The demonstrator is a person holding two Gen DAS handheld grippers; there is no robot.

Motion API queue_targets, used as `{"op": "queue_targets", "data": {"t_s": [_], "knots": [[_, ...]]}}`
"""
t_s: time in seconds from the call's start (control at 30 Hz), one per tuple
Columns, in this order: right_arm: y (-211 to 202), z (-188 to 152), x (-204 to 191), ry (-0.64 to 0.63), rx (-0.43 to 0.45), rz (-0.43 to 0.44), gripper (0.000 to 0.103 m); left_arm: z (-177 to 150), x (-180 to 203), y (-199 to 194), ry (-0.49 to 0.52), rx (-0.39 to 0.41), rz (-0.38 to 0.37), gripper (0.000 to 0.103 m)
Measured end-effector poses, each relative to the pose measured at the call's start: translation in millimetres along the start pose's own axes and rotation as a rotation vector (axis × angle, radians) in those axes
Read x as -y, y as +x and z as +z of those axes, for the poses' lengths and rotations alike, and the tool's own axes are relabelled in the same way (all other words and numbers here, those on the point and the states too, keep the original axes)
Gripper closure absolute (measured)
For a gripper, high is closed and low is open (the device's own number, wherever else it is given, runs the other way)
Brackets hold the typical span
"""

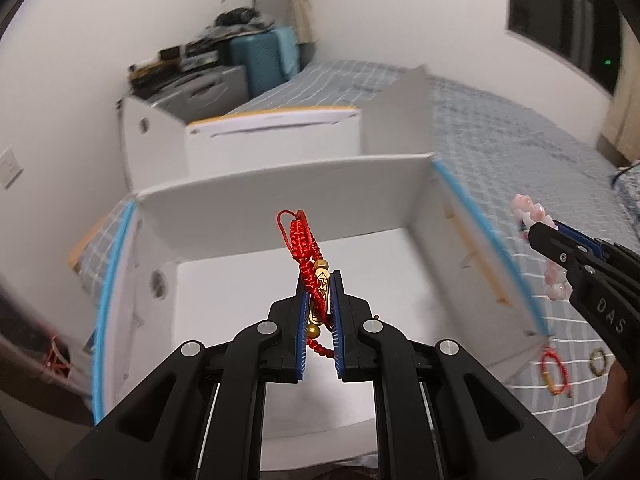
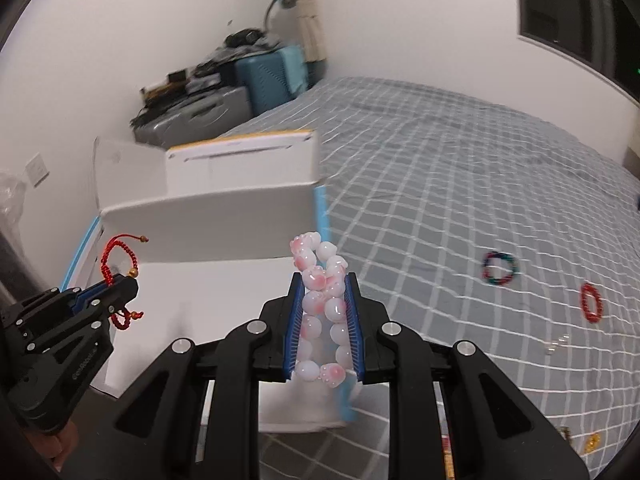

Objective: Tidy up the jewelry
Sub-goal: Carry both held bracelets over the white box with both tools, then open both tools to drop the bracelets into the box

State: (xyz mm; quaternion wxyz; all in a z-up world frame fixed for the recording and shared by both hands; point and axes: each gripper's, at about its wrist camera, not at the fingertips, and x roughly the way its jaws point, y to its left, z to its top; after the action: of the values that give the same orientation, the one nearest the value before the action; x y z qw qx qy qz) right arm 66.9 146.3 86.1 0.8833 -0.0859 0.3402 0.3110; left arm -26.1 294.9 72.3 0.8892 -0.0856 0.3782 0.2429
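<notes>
Both grippers carry a bracelet toward the open white box (image 1: 280, 208), which fills the middle of the left wrist view and the left half of the right wrist view. It sits on a bed with a grey checked sheet (image 2: 440, 200). Flaps stand up, the inside floor looks bare, so it is likely the drop spot for the jewelry.

The left gripper (image 1: 318, 312) is at lower centre of its own view, over the box floor. Jaws nearly closed, clamped on a red cord bracelet (image 1: 306, 248) with a gold charm (image 1: 320, 292); the pads pinch the charm, and the cord loop sticks up above the tips so it hangs free and won't snag.

The right gripper (image 2: 324, 312) is at lower centre of its view, above the box's near right edge with the blue trim. Jaws a little wider, gripping a pink and white bead bracelet (image 2: 320, 300), squashed flat into two rows between the pads, top beads poking out past the tips.

Still loose on the sheet: a dark multicolour bracelet (image 2: 499, 270) and a red bead bracelet (image 2: 591, 302) at right of the right wrist view, small bits lower right too blurred to tell. Looks like early-to-mid task, more pieces left to collect.
</notes>
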Motion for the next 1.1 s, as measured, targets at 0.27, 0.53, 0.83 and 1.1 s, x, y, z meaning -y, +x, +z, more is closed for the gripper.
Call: {"op": "queue_targets", "data": {"t_s": [0.27, 0.53, 0.83, 1.1], "knots": [[61.5, -11.9, -44.9, -0.019, -0.193, 0.002, 0.084, -11.5, -38.7, 30.5, -0.062, -0.116, 0.053, 0.093], [101.3, -22.5, -58.4, -0.009, -0.347, -0.023, 0.084, -21.3, -68.0, 55.3, -0.12, -0.241, 0.013, 0.093], [104.4, -20.7, -59.4, -0.009, -0.364, -0.031, 0.084, -25.8, -65.2, 56.5, -0.11, -0.267, 0.038, 0.093], [102.5, -21.0, -59.8, -0.002, -0.367, -0.044, 0.081, -25.4, -68.3, 54.7, -0.117, -0.274, 0.058, 0.088]]}}
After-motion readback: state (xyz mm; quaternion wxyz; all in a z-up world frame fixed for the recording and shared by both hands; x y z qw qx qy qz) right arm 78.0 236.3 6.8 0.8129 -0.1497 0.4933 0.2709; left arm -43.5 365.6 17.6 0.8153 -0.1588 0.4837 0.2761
